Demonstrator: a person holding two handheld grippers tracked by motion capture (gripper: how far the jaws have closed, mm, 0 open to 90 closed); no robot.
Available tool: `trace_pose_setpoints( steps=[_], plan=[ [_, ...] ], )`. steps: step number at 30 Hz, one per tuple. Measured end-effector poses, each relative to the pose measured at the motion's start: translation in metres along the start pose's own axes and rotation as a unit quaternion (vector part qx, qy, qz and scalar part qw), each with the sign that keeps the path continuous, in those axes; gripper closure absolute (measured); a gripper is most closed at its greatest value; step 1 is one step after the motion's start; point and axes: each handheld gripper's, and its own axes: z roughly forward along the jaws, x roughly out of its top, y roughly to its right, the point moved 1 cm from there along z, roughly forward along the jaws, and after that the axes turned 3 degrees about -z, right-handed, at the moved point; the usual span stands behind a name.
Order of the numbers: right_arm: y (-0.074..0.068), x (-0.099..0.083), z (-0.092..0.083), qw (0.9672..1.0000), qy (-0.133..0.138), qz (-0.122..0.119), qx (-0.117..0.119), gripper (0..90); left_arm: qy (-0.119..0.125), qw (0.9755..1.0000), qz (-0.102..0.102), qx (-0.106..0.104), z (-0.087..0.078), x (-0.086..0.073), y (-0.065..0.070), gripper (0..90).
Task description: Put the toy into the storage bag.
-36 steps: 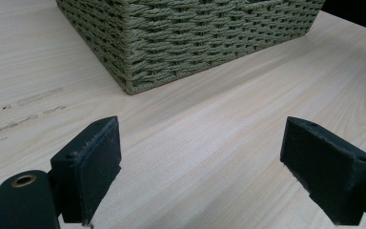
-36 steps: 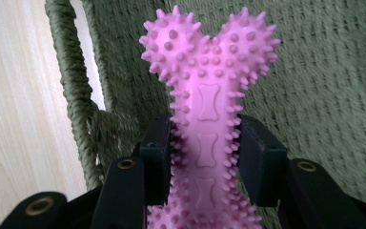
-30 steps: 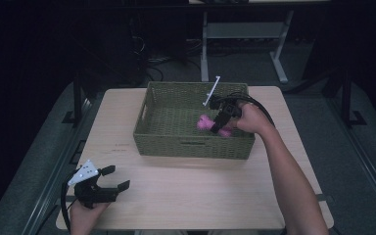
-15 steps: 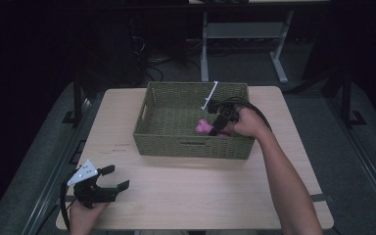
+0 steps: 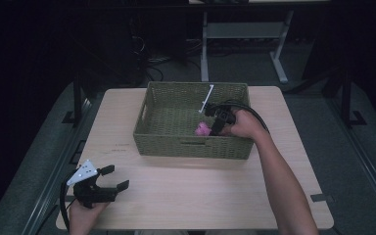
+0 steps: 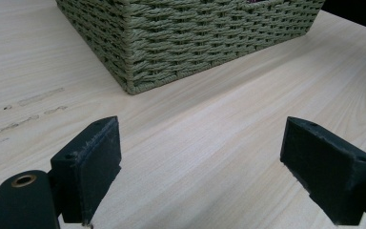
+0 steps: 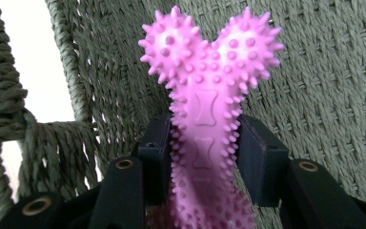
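While clamped, pink spiked toy (image 7: 205, 119) between right gripper (image 7: 205, 157) fingers (image 7: 259, 160), inside basket (image 7: 333, 71)

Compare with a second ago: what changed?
The right gripper has sunk deeper into the woven basket, carrying the pink spiky toy, and the jaws stay clamped on it. Nothing was let go. The left gripper stays open and idle near the table corner; the basket hasn't shifted.

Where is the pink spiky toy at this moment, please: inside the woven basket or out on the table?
Inside: the right tool grips the pink toy within the basket, woven walls behind it.
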Motion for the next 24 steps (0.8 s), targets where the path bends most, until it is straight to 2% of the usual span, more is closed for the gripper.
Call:
trace_pose_setpoints(
  steps=[5, 7, 13, 24],
  plan=[
    [0.001, -0.001, 0.000, 0.9999, -0.005, 0.007, 0.007, 55.6, -0.002, 1.0000, 0.001, 0.000, 0.000, 0.000, 0.000, 13.2],
    [0.001, -0.002, -0.001, 0.9999, 0.002, 0.009, 0.012, 57.2, -0.001, 1.0000, 0.000, -0.001, 0.000, 0.000, 0.000, 13.1],
    [0.000, -0.003, -0.007, 0.9999, 0.008, 0.012, 0.004, 53.9, -0.002, 1.0000, 0.001, -0.002, 0.000, 0.000, 0.000, 13.2],
    [-0.003, -0.006, -0.015, 0.9995, 0.022, 0.021, 0.004, 47.7, -0.003, 1.0000, 0.000, -0.001, 0.001, 0.000, 0.000, 13.1]
  ],
)
